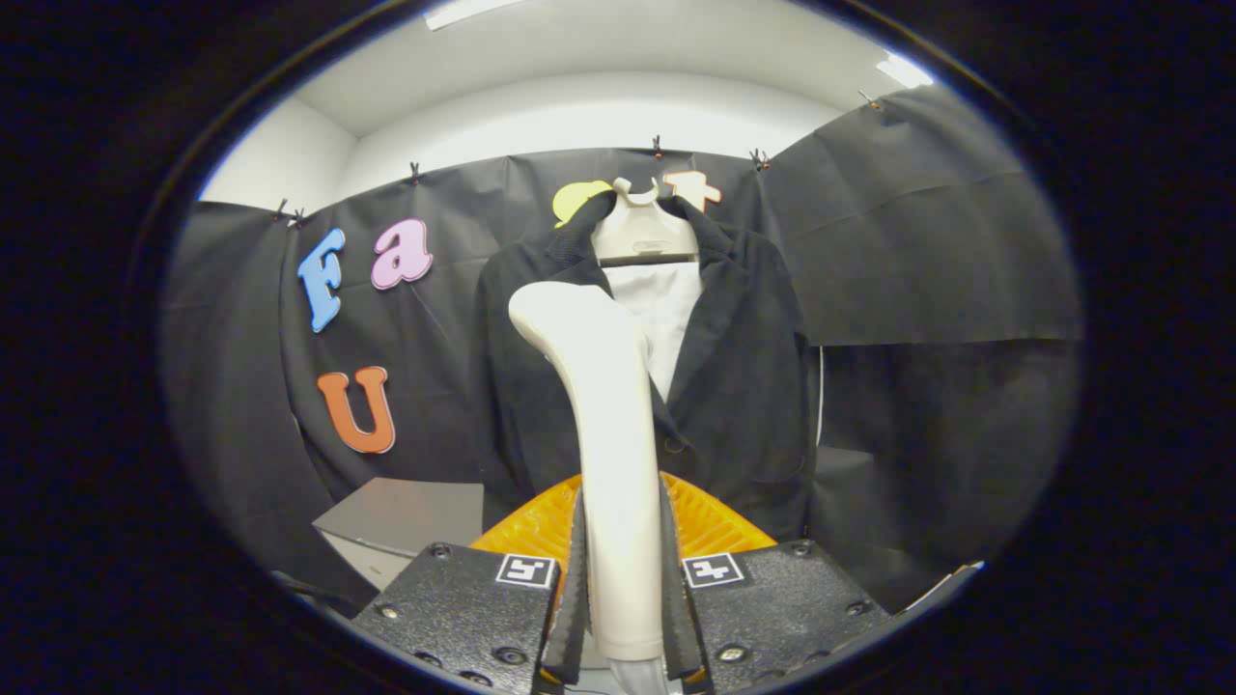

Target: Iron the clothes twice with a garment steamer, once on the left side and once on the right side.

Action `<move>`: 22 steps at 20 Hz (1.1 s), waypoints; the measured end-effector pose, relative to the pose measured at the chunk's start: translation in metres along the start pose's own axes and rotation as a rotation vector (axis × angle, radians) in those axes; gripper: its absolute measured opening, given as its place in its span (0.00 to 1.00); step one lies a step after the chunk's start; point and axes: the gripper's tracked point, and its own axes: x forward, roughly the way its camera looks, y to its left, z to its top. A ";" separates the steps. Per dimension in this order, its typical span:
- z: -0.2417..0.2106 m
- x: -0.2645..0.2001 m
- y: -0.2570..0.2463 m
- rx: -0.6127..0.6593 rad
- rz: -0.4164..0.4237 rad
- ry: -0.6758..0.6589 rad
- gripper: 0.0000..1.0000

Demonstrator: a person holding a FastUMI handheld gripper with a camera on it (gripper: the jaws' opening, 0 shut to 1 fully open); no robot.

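Observation:
A cream-white garment steamer [606, 415] stands upright between my two fingers, its handle clamped by both black pads [577, 589]. My gripper [623, 579] is shut on that handle. The steamer's rounded head reaches up in front of a dark jacket [744, 386] that hangs on a pale hanger [642, 236] against the black cloth wall. A white panel [666, 309] shows between the jacket's lapels. The steamer head sits over the jacket's left half, a little below the collar; whether it touches the cloth I cannot tell.
An orange ribbed part [710, 521] lies just beyond the fingers, behind the steamer handle. A grey box [406, 512] stands low at the left of the jacket. Black cloth [927, 290] covers the wall on both sides.

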 end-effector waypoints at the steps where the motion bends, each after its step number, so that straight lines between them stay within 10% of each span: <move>1: 0.000 0.007 -0.001 -0.002 -0.005 0.001 0.35; 22: -0.121 0.050 -0.001 -0.132 -0.091 0.157 0.35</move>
